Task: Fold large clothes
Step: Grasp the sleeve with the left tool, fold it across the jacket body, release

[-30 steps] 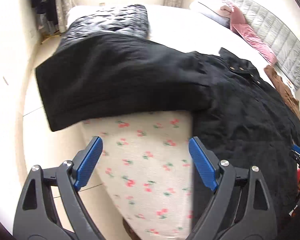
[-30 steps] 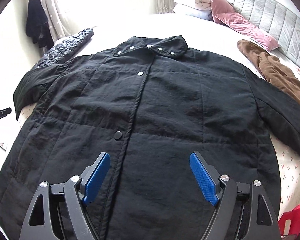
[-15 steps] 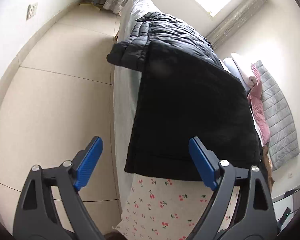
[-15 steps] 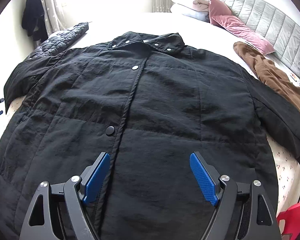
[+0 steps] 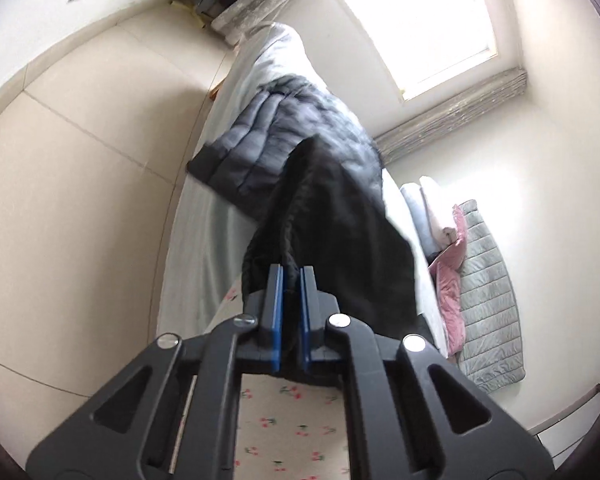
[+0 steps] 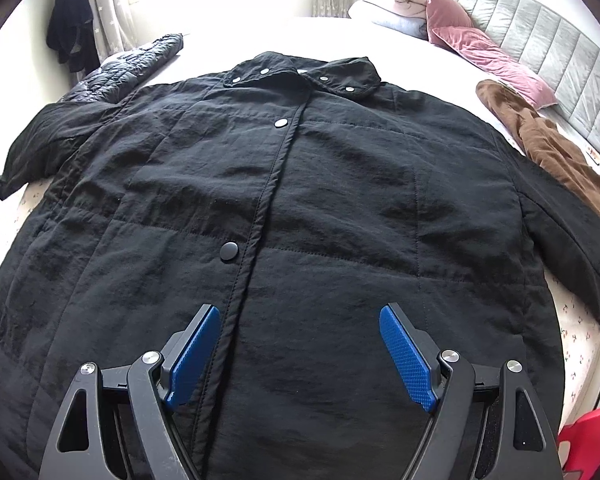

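The black coat (image 6: 300, 208) lies flat on the bed (image 6: 576, 320), its sleeve cuff (image 5: 268, 248) at the bed edge just pinched by the closing left claw (image 5: 291, 276), while the right claw (image 6: 300, 354) hangs spread over the hem.

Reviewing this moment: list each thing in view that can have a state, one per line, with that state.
Black snap-front padded jacket: spread flat on the bed, front closed, collar down.
Jacket's sleeve cuff: pinched and lifted.
Left gripper: jaws just closed, shut on the cuff.
Right gripper: open, over the jacket's lower front.
Brown garment: crumpled, unfolded.
Dark quilted puffer jacket: draped over the bed's edge.
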Motion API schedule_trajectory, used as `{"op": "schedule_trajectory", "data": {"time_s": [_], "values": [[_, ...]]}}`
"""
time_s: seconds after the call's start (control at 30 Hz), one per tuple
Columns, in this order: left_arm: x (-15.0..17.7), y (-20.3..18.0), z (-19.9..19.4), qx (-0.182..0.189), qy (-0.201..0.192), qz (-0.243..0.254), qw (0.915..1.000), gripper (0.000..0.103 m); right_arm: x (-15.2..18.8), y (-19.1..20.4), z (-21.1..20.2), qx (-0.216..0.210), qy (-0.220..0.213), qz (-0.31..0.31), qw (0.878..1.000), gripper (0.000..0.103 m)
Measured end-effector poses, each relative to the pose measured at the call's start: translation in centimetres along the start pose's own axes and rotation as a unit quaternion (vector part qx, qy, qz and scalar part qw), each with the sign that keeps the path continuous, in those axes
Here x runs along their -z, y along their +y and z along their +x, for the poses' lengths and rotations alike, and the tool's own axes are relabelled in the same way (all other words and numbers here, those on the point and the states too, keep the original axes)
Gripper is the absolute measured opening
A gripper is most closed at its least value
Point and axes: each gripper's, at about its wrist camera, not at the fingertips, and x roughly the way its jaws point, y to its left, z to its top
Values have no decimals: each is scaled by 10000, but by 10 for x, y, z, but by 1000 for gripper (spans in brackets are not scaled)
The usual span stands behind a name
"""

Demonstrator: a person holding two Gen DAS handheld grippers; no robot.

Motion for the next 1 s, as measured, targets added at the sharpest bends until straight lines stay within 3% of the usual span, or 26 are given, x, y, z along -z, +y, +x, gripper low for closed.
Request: {"op": "schedule_trajectory", "data": {"time_s": [0.17, 0.33, 0.53, 0.67, 0.8, 0.9, 1.0], "values": [[-18, -97, -50, 553, -487, 724, 9946, 8, -2, -6, -6, -126, -112, 105, 9998, 83], [-6, -208, -52, 984, -406, 1628, 9809, 7, -4, -11, -8, -278, -154, 254, 9992, 83], [44, -325, -20, 1532, 118, 2347, 9598, 7, -8, -20, -11, -467, -251, 420, 9977, 83], [100, -388, 7, 1819, 574, 2696, 9439, 7, -11, -38, -9, -713, -285, 796, 9939, 83], [156, -434, 47, 1929, 1067, 2914, 9309, 7, -14, -61, -5, -1016, -296, 1331, 9854, 83], [197, -461, 74, 1764, 1320, 3216, 9209, 7, -13, -75, -3, -966, -420, 1565, 9820, 83], [226, -474, 93, 1914, 1866, 3454, 8996, 9, -13, -86, 2, -832, -409, 1715, 9808, 83]]}}
